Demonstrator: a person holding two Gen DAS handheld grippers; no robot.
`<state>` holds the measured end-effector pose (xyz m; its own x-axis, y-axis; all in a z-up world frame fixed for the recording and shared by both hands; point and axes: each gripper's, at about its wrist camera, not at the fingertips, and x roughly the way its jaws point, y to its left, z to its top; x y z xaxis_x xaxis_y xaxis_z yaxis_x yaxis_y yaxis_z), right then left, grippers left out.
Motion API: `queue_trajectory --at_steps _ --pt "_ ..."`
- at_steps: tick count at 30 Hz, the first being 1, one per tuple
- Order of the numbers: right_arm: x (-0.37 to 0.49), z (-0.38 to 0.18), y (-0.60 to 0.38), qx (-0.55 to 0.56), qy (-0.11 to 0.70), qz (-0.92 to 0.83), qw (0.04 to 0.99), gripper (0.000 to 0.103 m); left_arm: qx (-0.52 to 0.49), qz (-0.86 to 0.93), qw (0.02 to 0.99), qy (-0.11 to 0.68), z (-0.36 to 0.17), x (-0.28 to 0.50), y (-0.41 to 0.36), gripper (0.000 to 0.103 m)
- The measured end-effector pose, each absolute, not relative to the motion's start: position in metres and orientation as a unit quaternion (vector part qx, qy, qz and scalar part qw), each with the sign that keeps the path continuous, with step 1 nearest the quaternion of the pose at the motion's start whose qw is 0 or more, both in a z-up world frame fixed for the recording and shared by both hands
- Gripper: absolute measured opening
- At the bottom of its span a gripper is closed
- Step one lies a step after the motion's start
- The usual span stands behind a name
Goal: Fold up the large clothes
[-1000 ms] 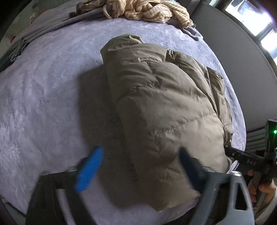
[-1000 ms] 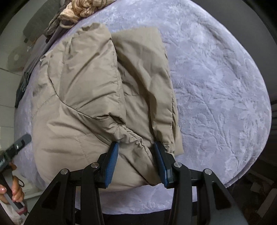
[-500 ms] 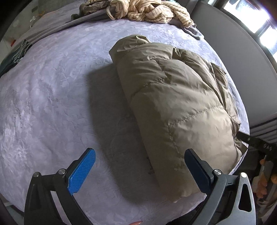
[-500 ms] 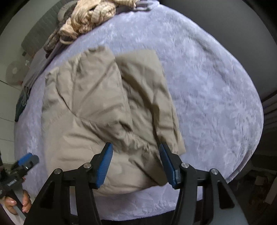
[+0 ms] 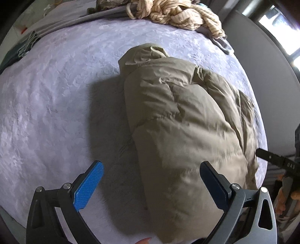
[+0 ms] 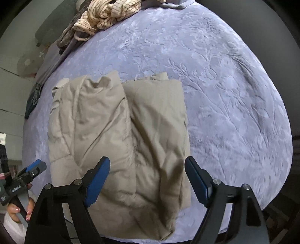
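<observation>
A khaki puffer jacket [image 5: 178,122] lies folded into a thick block on the lavender bed cover [image 5: 46,93]. From the right wrist view the jacket [image 6: 116,122] shows two long folded halves side by side. My left gripper [image 5: 151,166] is open and hovers above the jacket's near left edge, holding nothing. My right gripper [image 6: 147,160] hangs above the jacket's near end; its jaws are opening and the pads touch no cloth. The left gripper's blue fingertip [image 6: 35,167] shows at the left edge of the right wrist view, held by a hand.
A crumpled cream striped garment [image 5: 174,13] and grey clothes lie piled at the bed's far edge, also in the right wrist view [image 6: 106,11]. A dark fringed cloth [image 5: 24,47] lies at the far left. The bed's near edge runs just under both grippers.
My right gripper let go of the jacket's gathered near end, spread its jaws and rose away. The left gripper stayed open and shifted sideways along the jacket's edge.
</observation>
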<state>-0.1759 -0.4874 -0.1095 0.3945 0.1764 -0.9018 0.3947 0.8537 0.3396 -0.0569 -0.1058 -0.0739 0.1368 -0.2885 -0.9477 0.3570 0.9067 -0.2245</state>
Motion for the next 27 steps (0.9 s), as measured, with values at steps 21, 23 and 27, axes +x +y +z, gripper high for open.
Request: queue_trajectory --at_steps 21,23,27 --pt "-0.145 -0.161 -0.539 0.317 0.562 -0.016 0.764 0.086 0.008 -0.21 0.732 0.648 -0.096 -0.041 -0.139 0.103" --pt "-0.143 -0.171 -0.542 0.334 0.566 -0.008 0.754 0.086 0.007 -0.214 0.731 0.649 -0.097 -0.04 -0.139 0.103" --pt "-0.139 -0.188 -0.548 0.393 0.557 0.022 0.731 0.086 -0.014 -0.229 0.722 0.653 -0.102 -0.037 -0.138 0.103"
